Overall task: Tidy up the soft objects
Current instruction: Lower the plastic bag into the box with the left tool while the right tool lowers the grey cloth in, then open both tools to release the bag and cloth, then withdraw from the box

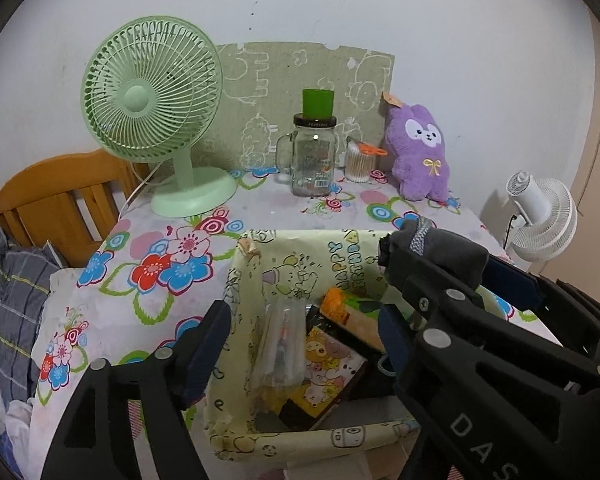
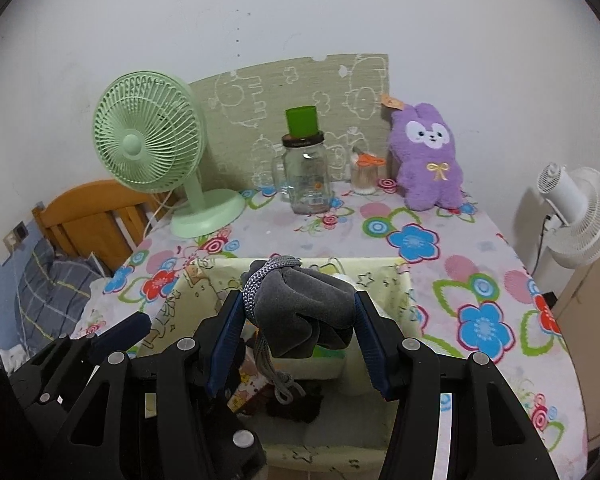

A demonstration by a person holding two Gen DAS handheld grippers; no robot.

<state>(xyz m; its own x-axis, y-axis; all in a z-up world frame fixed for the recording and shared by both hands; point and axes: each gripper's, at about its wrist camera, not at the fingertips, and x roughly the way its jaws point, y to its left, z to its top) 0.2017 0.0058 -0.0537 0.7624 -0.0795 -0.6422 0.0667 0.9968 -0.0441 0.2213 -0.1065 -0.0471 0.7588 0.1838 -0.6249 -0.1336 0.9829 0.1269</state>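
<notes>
Left gripper [image 1: 304, 344]: jaws wide apart, holding nothing, parked at the box's left wall, probably standing by to steady it. Yellow storage box [image 2: 396, 280] sits at the near table edge, open top, so a drop from above works. Right gripper [image 2: 300, 312]: jaws closed partway on the grey drawstring pouch [image 2: 300, 308], held above the box, cord dangling inside; looks like release is next. Purple plush [image 2: 426, 156] sits upright at the table's back right, well apart. Hidden: box contents mostly blocked; near wall is cut off by the grippers.
</notes>
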